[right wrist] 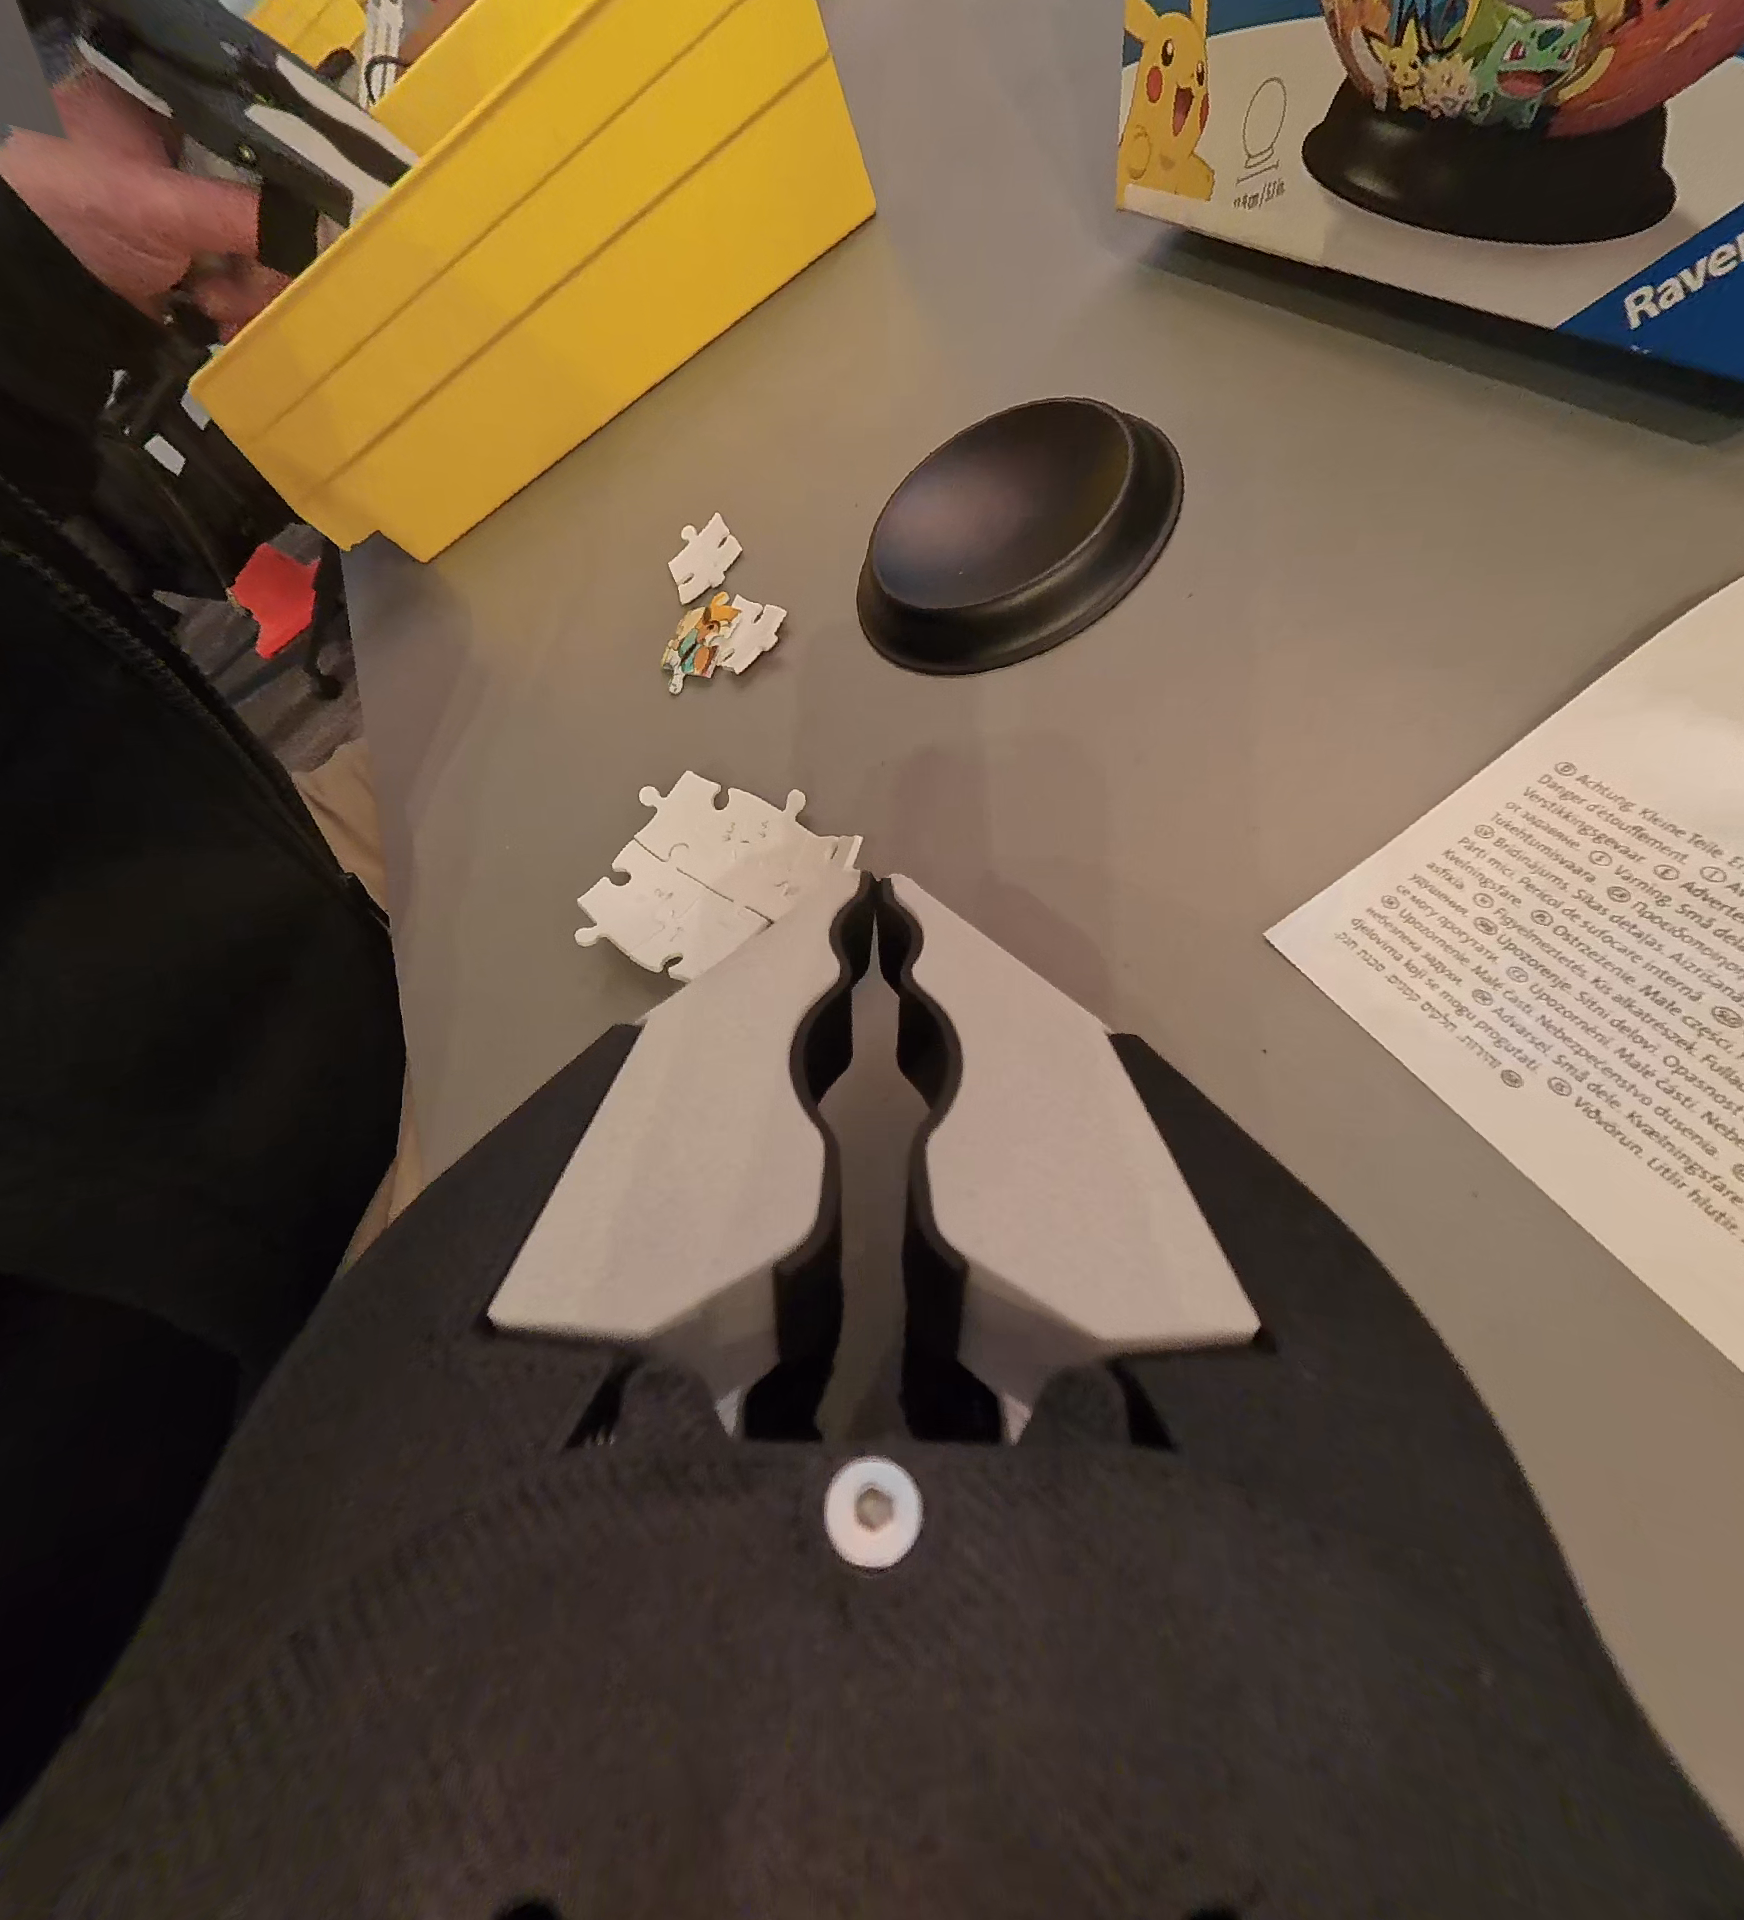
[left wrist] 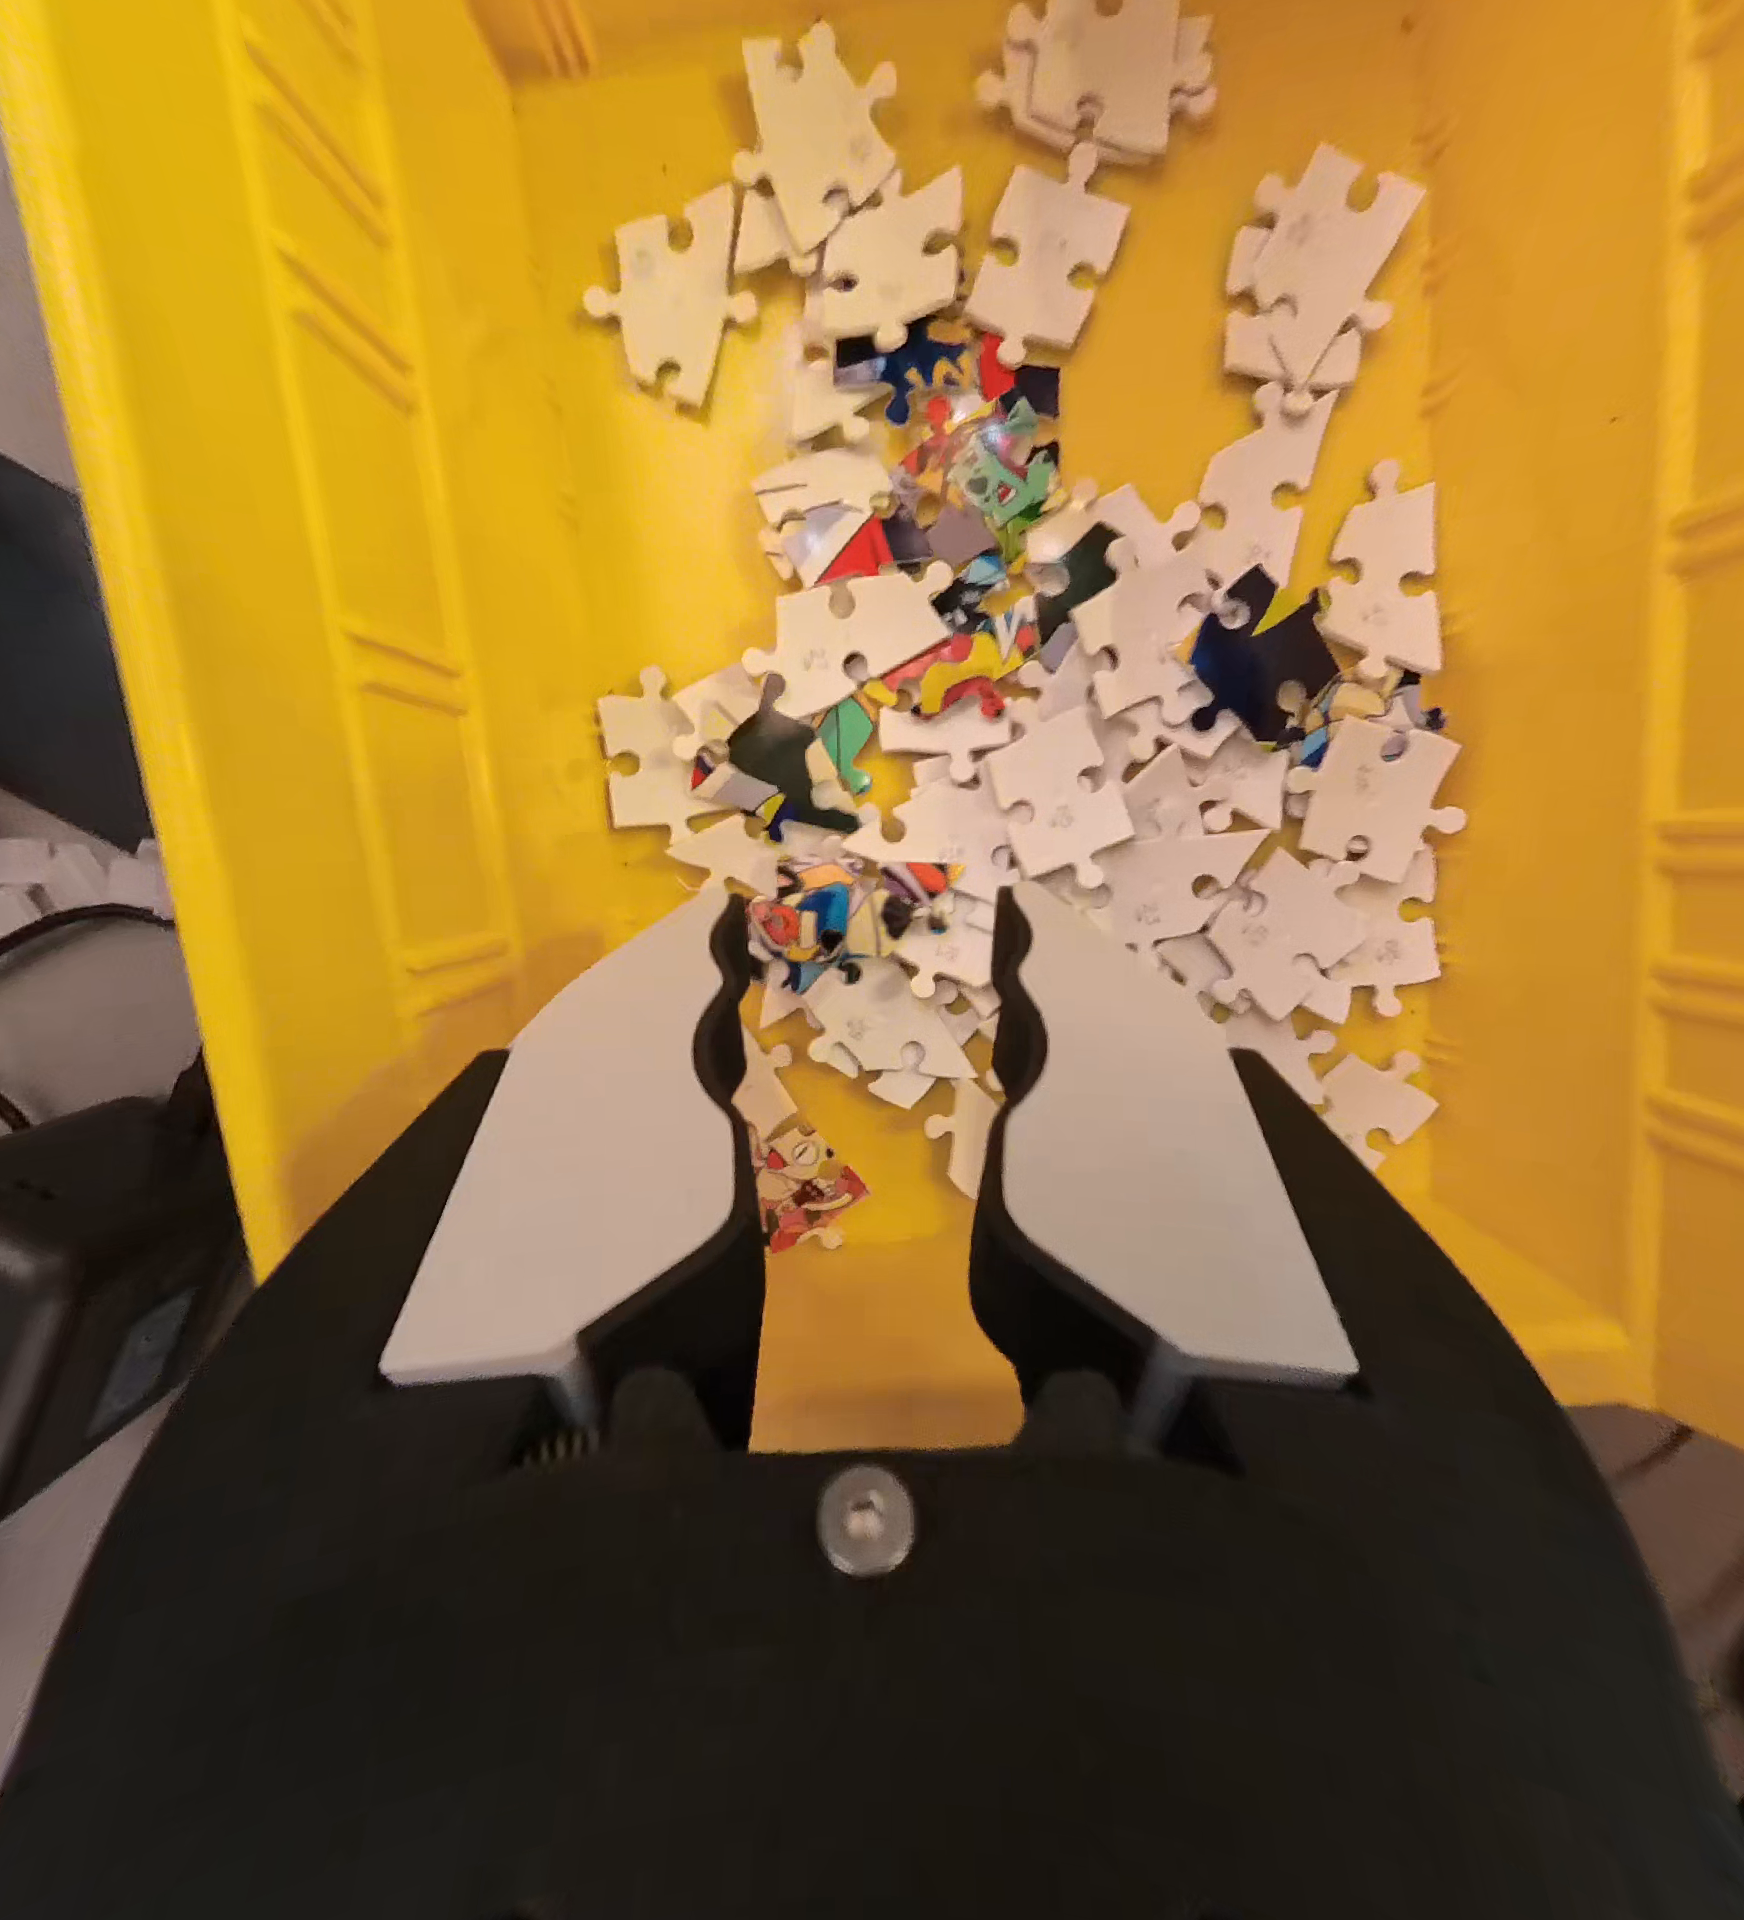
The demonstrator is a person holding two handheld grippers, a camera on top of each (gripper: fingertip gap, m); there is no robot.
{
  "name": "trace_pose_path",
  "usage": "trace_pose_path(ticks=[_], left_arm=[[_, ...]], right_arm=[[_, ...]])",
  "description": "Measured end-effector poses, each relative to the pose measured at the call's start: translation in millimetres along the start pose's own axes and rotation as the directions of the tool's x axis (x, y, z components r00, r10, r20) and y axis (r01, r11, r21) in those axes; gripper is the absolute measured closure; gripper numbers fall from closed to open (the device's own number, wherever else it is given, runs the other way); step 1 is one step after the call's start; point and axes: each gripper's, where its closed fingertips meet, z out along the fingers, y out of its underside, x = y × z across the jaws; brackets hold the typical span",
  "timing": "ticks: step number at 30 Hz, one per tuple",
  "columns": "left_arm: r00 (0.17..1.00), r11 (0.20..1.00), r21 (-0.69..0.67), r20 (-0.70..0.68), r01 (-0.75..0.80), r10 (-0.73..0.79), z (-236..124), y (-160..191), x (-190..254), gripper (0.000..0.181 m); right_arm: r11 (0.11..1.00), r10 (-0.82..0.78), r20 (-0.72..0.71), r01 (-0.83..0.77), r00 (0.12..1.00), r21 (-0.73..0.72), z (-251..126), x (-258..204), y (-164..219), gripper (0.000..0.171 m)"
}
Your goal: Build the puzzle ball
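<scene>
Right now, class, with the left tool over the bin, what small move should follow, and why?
Probably lower the left tool a little and close on the colourful puzzle piece between its tips. Its jaws are open and empty, poised over the pile in the yellow bin.

A grey tabletop (right wrist: 1211,831) under soft even light — beyond its edge, patterned grey floor (right wrist: 328,717).

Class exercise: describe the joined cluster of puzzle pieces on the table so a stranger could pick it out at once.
Start at the black stand on the grey table. Nearer the camera, by the shut right gripper, lies the cluster. Its pieces are interlocked and all white side up; the loose pieces beyond are separate, one showing colour.
</scene>
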Motion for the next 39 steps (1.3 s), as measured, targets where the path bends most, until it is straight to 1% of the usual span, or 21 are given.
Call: trace_pose_path(ticks=[2,3,5,7,9,10,11,12,15,19,22,23,27,28,30,32,36,39], left_arm=[[0.997,0.997,0.047,-0.045,-0.061,0.063,0,-12,16,0.139],[0.990,0.990,0.083,-0.066,-0.115,0.121,1,-20,27,0.141],[0.964,0.968,0.103,-0.109,-0.230,0.241,7,-29,50,0.143],[0.925,0.936,0.078,-0.142,-0.343,0.351,20,-29,70,0.140],[0.896,0.903,0.028,-0.111,-0.430,0.430,36,-28,73,0.139],[0.882,0.889,0.013,-0.120,-0.457,0.455,43,-27,76,0.139],[0.874,0.885,0.030,-0.143,-0.465,0.465,45,-30,81,0.146],[0.873,0.885,0.043,-0.149,-0.463,0.464,47,-34,83,0.145],[0.869,0.880,0.005,-0.156,-0.475,0.470,50,-31,79,0.158],[0.869,0.882,0.013,-0.164,-0.470,0.466,50,-31,79,0.160],[0.860,0.872,0.040,-0.149,-0.489,0.489,47,-36,82,0.169],[0.851,0.864,0.048,-0.155,-0.500,0.501,46,-36,83,0.169],[0.820,0.833,0.101,-0.146,-0.544,0.554,41,-43,89,0.155],[0.806,0.819,0.101,-0.144,-0.565,0.573,43,-43,91,0.154],[0.771,0.779,0.048,-0.122,-0.625,0.625,50,-39,88,0.151],[0.755,0.762,0.033,-0.113,-0.647,0.646,54,-39,87,0.156],[0.764,0.771,0.026,-0.118,-0.636,0.634,57,-41,85,0.158],[0.795,0.804,0.044,-0.133,-0.592,0.592,55,-42,84,0.159]], right_arm=[[1.000,0.001,-0.001,-0.001,1.000,-0.007,1,0,1,0.171],[1.000,0.002,-0.002,-0.002,1.000,-0.011,1,0,1,0.171],[1.000,0.001,-0.004,-0.001,1.000,-0.017,2,1,2,0.171],[1.000,0.000,-0.008,0.000,1.000,-0.019,2,1,2,0.171],[1.000,-0.002,-0.011,0.002,1.000,-0.017,2,1,2,0.171],[1.000,-0.003,-0.012,0.003,1.000,-0.017,2,1,2,0.171],[1.000,-0.003,-0.012,0.003,1.000,-0.017,2,1,2,0.171],[1.000,-0.002,-0.011,0.002,1.000,-0.015,2,1,2,0.171],[1.000,-0.001,-0.008,0.001,1.000,-0.014,2,1,2,0.171],[1.000,0.002,-0.005,-0.002,1.000,-0.010,1,1,1,0.171],[1.000,0.001,-0.005,-0.001,1.000,-0.009,1,1,1,0.171],[1.000,0.000,-0.006,0.000,1.000,-0.008,1,1,1,0.171],[1.000,0.001,-0.004,-0.001,1.000,-0.005,1,1,0,0.171],[1.000,0.001,-0.003,-0.001,1.000,-0.005,1,1,0,0.171],[1.000,0.001,-0.002,-0.001,1.000,-0.004,1,0,0,0.171],[1.000,0.000,-0.003,0.000,1.000,-0.003,0,1,0,0.171],[1.000,0.001,-0.002,-0.001,1.000,0.002,0,1,0,0.171],[1.000,0.002,0.000,-0.002,1.000,0.004,0,0,-1,0.171]])
